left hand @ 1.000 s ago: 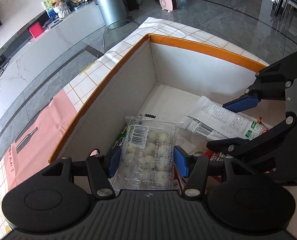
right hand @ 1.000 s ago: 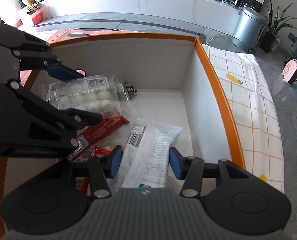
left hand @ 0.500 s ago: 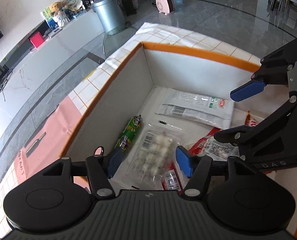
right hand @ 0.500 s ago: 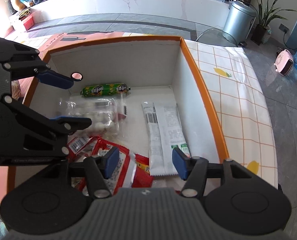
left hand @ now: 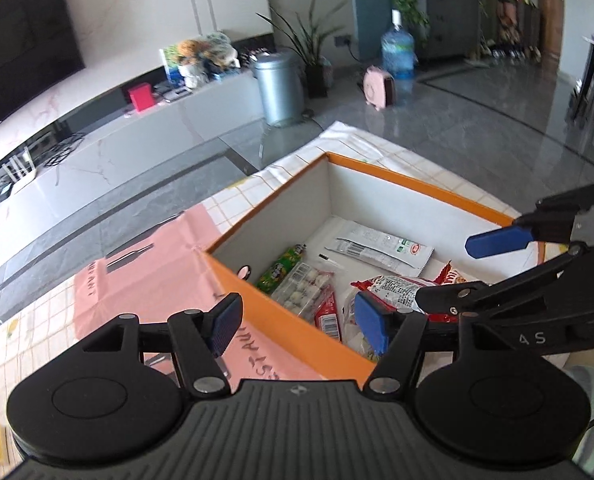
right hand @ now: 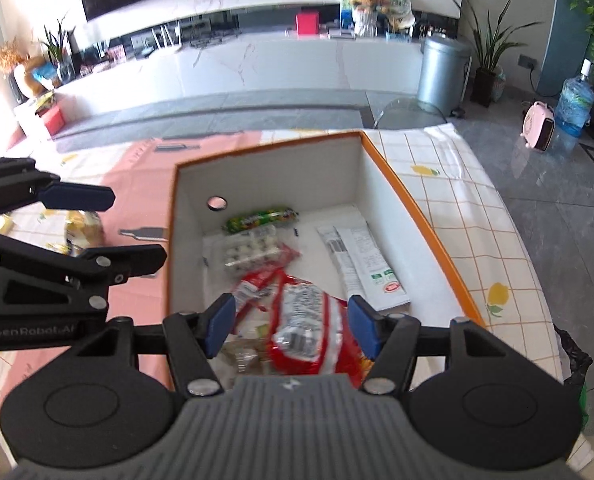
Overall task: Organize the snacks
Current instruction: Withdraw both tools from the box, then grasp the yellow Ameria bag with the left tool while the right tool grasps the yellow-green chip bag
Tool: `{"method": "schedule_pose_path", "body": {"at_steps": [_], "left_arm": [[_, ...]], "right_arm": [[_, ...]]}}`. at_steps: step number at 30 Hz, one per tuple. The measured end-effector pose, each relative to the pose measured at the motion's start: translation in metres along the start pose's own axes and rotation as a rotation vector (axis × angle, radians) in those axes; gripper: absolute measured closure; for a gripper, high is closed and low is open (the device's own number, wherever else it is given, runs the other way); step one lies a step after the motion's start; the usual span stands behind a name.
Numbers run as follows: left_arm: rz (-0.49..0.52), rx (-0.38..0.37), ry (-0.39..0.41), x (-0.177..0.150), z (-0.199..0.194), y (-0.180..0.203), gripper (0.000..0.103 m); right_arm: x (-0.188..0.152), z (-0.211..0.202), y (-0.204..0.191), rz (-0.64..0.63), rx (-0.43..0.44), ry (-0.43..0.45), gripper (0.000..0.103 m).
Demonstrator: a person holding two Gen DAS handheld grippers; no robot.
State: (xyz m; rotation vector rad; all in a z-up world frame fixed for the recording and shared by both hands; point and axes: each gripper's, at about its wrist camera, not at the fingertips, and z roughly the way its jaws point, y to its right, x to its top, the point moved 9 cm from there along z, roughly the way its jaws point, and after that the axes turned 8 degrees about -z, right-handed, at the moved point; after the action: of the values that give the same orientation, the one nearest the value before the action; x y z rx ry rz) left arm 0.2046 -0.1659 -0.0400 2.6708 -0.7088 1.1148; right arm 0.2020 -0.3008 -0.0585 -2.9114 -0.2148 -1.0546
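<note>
An orange-rimmed white box [left hand: 417,184] [right hand: 417,208] holds a clear pack of white sweets [left hand: 303,286] [right hand: 253,250], a long white packet [left hand: 381,242] [right hand: 361,264], a green roll [left hand: 283,268] [right hand: 261,218] and red packets [left hand: 393,290] [right hand: 305,320]. My left gripper [left hand: 299,322] [right hand: 137,227] hangs above the box's near left wall. Its jaws are opening with nothing between them. My right gripper [right hand: 291,324] [left hand: 443,272] hovers open over the red packets without touching them.
The box stands on a checked tablecloth [right hand: 457,184] beside a pink bag [left hand: 145,272] lying flat. A yellowish snack bag [right hand: 83,228] lies on the table left of the box. The table's edge and a black bag [right hand: 573,356] are at the right.
Both grippers let go, the left of the clear sweets pack and the right of the white packet, which now lie in the box. Both rose, drew back and widened.
</note>
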Motion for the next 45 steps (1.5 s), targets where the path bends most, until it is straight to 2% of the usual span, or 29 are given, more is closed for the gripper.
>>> {"method": "schedule_pose_path", "body": {"at_steps": [6, 11, 17, 20, 30, 37, 42, 45], "left_arm": [[-0.122, 0.051, 0.056, -0.027, -0.038, -0.026, 0.027], [-0.214, 0.125, 0.088, -0.049, -0.061, -0.061, 0.027], [-0.324, 0.183, 0.102, -0.077, -0.074, -0.099, 0.022], [-0.346, 0.212, 0.087, -0.101, -0.079, -0.116, 0.022], [-0.440, 0.238, 0.017, -0.152, -0.072, -0.164, 0.016], [-0.473, 0.251, -0.016, -0.171, -0.057, -0.192, 0.014], [-0.497, 0.255, -0.016, -0.168, -0.039, -0.220, 0.012], [-0.494, 0.248, -0.027, -0.168, -0.022, -0.233, 0.012]], "right_arm": [[-0.014, -0.028, -0.039, 0.020, -0.024, 0.091, 0.042], [-0.029, -0.040, -0.070, 0.029, -0.035, 0.136, 0.041], [-0.045, -0.040, -0.108, 0.052, -0.028, 0.155, 0.041], [-0.055, -0.029, -0.129, 0.040, -0.004, 0.130, 0.041], [-0.066, 0.015, -0.198, -0.076, 0.098, 0.054, 0.041], [-0.061, 0.041, -0.220, -0.107, 0.124, 0.031, 0.023], [-0.043, 0.062, -0.228, -0.104, 0.128, 0.035, 0.017], [-0.031, 0.078, -0.234, -0.109, 0.130, 0.040, 0.016]]}}
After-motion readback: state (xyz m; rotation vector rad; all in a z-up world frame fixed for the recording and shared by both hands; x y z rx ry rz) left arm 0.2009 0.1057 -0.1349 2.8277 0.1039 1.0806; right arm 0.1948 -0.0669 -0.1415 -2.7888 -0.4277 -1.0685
